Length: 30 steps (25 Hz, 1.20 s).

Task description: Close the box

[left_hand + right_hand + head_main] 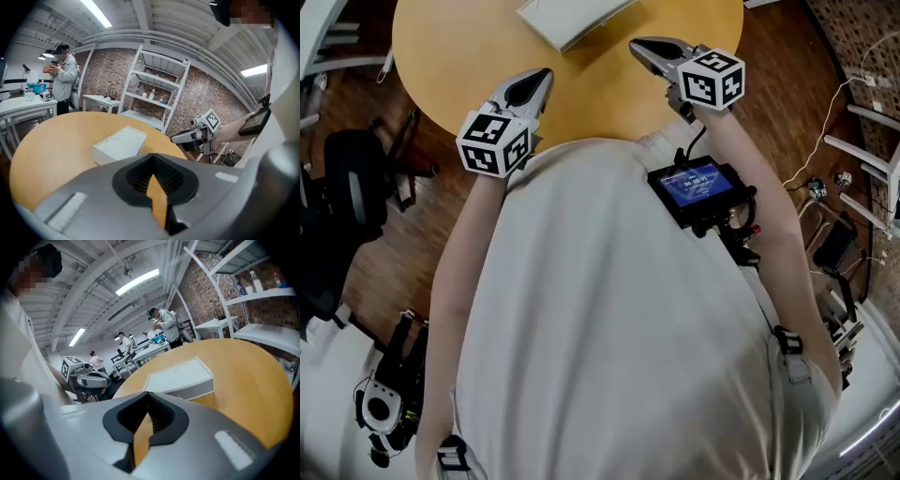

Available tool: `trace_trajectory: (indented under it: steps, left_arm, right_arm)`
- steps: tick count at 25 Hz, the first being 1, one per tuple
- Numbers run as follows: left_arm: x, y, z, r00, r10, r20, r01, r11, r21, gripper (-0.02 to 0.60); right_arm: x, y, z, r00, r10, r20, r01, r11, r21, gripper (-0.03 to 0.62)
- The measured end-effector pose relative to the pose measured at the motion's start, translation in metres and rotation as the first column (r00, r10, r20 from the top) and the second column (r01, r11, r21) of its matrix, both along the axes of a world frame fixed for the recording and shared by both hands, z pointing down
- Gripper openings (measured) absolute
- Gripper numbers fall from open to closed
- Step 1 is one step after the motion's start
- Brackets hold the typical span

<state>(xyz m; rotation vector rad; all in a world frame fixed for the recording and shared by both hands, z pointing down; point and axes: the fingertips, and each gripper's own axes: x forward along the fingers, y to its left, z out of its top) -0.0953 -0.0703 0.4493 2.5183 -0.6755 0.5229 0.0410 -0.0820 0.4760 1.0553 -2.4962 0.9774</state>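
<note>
At the far edge of the round table [469,66], the head view cuts off the white box [572,19]. Both gripper views show it whole, lid down, w/ a circle on top. Left gripper [546,73] & right gripper [634,44] hang over the near edge, clear of the box, jaws together, nothing between. Only the gripper views show shelving [154,89] & a standing person [63,75].

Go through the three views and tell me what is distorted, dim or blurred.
Head view: dark toward the corners, table evenly lit, no glare. Left gripper view: fisheye bends the shelf rack, the corners are black, the box is fairly sharp. Right gripper view: same bending and black corners, the ceiling light strip glares white.
</note>
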Motion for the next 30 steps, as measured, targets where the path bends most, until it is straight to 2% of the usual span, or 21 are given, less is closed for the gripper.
trace_trajectory:
  steps: [4,9,15,30]
  left_arm:
    - [0.015,0.005,-0.016,0.995,0.097,-0.025,-0.096,0.995,0.037,0.0]
    - [0.025,0.004,-0.022,0.986,0.164,-0.03,-0.162,0.985,0.052,0.0]
    - [0.033,0.012,-0.027,0.982,0.185,-0.029,-0.184,0.982,0.049,0.0]
    - [0.008,-0.02,-0.014,0.989,0.145,-0.023,-0.144,0.989,0.034,0.0]
  right_arm:
    - [0.002,0.03,-0.04,0.996,0.072,0.06,-0.078,0.992,0.099,0.002]
    - [-0.005,0.05,-0.064,0.989,0.092,0.115,-0.113,0.975,0.189,0.002]
    - [-0.008,0.065,-0.074,0.992,0.053,0.117,-0.077,0.975,0.211,0.002]
    - [-0.034,0.024,-0.066,0.995,-0.017,0.1,-0.006,0.975,0.222,0.002]
